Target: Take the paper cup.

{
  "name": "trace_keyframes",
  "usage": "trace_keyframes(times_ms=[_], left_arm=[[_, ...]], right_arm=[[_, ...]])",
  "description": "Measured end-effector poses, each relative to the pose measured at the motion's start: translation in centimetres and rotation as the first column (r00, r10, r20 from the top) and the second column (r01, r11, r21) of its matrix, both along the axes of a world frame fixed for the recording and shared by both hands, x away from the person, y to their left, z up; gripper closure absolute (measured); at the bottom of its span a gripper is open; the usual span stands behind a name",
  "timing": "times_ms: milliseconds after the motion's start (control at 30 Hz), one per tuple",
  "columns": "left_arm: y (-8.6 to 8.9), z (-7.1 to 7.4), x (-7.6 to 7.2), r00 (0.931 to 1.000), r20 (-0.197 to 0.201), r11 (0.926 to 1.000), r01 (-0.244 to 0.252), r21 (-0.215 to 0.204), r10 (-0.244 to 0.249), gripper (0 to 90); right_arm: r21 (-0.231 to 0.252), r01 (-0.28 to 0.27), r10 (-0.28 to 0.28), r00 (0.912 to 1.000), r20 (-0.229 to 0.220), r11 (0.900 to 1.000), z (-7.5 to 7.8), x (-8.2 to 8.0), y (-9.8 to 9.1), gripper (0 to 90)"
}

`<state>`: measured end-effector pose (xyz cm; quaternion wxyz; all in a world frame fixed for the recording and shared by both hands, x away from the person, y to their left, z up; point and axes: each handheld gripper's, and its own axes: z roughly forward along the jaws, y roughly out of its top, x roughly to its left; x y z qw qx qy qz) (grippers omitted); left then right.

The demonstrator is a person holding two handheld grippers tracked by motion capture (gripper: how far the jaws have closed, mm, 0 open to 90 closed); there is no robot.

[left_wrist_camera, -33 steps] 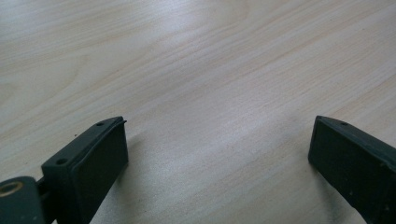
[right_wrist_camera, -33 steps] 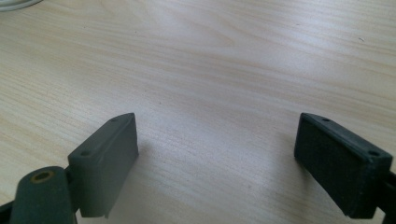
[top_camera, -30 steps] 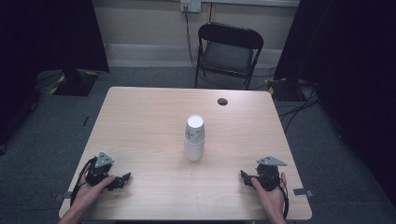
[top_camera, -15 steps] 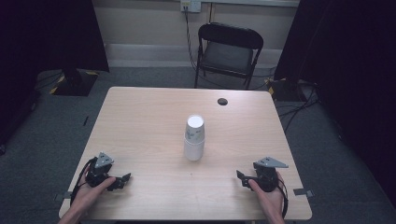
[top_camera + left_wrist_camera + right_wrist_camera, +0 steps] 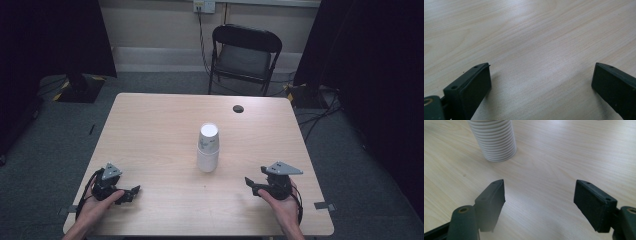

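Stack of white cups [image 5: 207, 148], upside down, stands mid-table [image 5: 150, 130]; the right gripper view resolves its ribbed nested rims [image 5: 496, 142], the high view its flat top. Left gripper [image 5: 541, 85] jaws wide apart over bare wood. Right gripper [image 5: 539, 200] jaws wide apart, empty, cups ahead.

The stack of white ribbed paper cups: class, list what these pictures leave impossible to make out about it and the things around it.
- Stack of white ribbed paper cups: top cut off by the right gripper view's upper edge; cup count too small to tell in the high view.
- Small dark round thing on the light wooden table: too small to identify, high view.
- Black folding chair: front legs hidden behind the table's far edge.
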<state>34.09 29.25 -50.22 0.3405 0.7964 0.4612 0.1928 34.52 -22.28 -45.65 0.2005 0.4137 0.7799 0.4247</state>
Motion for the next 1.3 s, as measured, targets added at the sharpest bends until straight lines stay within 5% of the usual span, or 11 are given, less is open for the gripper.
trace_keyframes(times_ms=[367,700,1300], left_arm=[[0.0,0.0,0.1,1.0,-0.003,1.0,0.002,-0.001,-0.002,0.8],[-0.1,0.0,0.2,1.0,-0.004,1.0,0.003,0.0,-0.003,0.6],[-0.1,0.0,0.2,1.0,-0.005,1.0,0.004,0.0,-0.004,0.4]], right_arm=[[0.042,-0.075,0.074,0.9969,0.028,0.9963,1.9,1.7,2.2,26.1],[0.077,-0.173,0.169,0.9843,0.05,0.982,3.0,2.8,5.3,23.6],[0.109,-0.228,0.218,0.9716,0.091,0.9676,5.7,5.6,8.0,13.8]])
